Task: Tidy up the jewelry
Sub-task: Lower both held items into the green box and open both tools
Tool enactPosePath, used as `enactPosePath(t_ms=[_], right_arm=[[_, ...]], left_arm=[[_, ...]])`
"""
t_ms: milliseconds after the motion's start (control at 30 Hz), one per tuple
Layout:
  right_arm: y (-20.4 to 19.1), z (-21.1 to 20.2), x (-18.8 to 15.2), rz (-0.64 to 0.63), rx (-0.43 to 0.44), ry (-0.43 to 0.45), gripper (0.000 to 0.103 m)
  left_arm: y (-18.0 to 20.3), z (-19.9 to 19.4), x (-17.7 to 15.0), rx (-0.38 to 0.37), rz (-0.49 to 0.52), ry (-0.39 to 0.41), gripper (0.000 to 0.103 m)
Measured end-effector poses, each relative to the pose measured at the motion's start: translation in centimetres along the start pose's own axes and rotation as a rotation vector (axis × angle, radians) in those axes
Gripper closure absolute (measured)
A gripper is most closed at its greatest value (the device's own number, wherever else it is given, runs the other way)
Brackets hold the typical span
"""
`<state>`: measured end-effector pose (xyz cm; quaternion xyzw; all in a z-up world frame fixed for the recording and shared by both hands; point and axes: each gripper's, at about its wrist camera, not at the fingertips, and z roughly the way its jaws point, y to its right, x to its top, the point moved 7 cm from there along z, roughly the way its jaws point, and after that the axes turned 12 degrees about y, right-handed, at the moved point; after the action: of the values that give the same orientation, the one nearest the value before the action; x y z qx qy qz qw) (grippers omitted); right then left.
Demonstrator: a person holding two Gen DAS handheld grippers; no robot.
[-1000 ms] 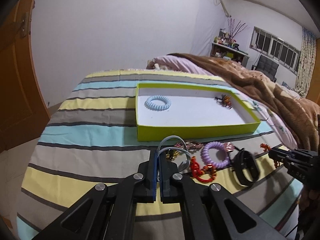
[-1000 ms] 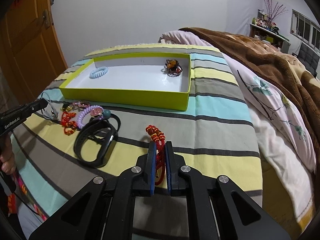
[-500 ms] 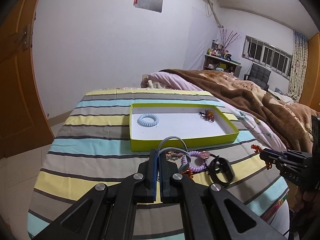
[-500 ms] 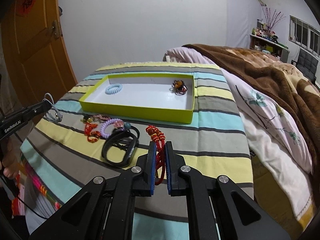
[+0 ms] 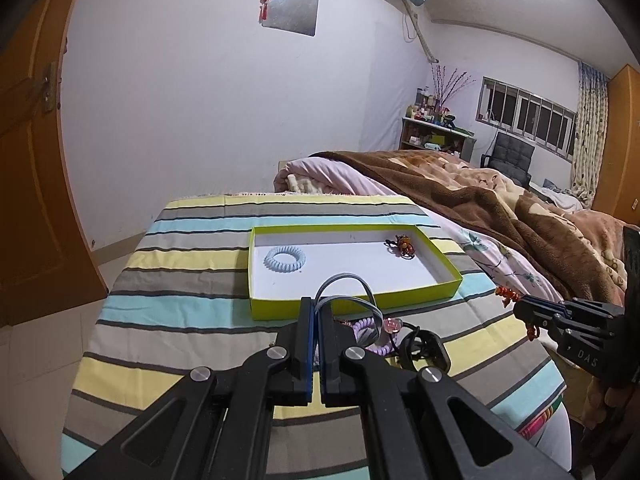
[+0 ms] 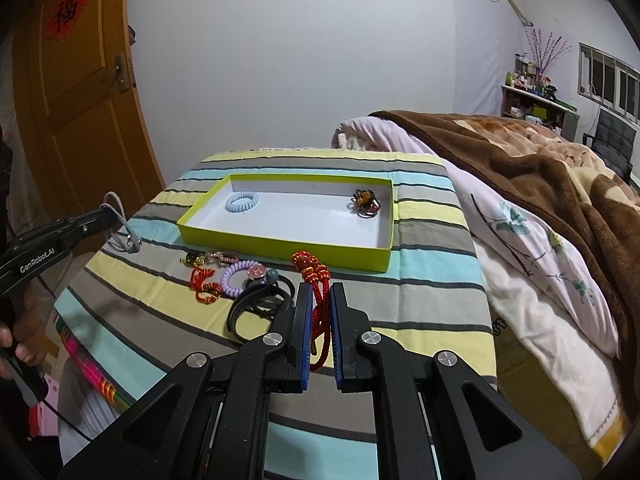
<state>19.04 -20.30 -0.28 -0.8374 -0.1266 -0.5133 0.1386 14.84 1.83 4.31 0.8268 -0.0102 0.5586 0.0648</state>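
The left gripper (image 5: 316, 308) is clenching a grey looped cord (image 5: 347, 289) between its blue pads, the loops arching up past the fingertips and hanging clear of the bedspread. The right gripper (image 6: 320, 292) is pinching a red knotted cord bracelet (image 6: 314, 276), whose beaded orange-red knot is sticking out above the fingertips while the cord's tail is dangling down between the pads. Both grippers are hovering above the striped bedspread (image 6: 432, 264) rather than touching it.

Just beyond the right gripper, a black band (image 6: 256, 304) is lying on the spread, touching a purple spiral hair tie (image 6: 236, 278) that is carrying a pink charm. Beside these are lying a small red cord piece (image 6: 204, 282) and a little dark and gold trinket (image 6: 212, 257), too small to make out properly.

Farther out, the shallow lime-green tray (image 6: 288, 246) is sitting flat on the stripes. Inside it a pale blue spiral hair tie (image 5: 285, 259) is resting near the left end and a dark beaded piece with an amber stone (image 6: 365, 202) is lying near the right end, well apart from each other.

To the right of the spread, a floral sheet (image 6: 532, 248) and a brown blanket (image 5: 500, 200) are covering the rest of the bed. An orange wooden door (image 6: 76, 92) is standing at the left.
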Motion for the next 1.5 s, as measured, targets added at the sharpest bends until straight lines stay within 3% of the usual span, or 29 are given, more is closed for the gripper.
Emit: enactPosePath(t_ms=[367,767,1200,1500], right_arm=[[0.2,3.4,2.2,-0.023,0.004,0.004,0.095],[2.3,10.5,4.5,-0.012,-0.009,-0.023,0.095],[4.3,17.4,2.3,-0.008,-0.051,-0.143,0.095],[5.0,18.8,1.3,-0.009,-0.066,-0.195,0.094]], left_arm=[[-1.0,4.2,1.5,0.018,0.01,-0.011,0.102],[-2.8,11.0,2.2,0.045,0.019,-0.053,0.102],[-4.5,17.2,-1.1,0.063,0.0,-0.165,0.102],[-4.8,18.5,-2.3,0.058,-0.002,-0.207,0.102]])
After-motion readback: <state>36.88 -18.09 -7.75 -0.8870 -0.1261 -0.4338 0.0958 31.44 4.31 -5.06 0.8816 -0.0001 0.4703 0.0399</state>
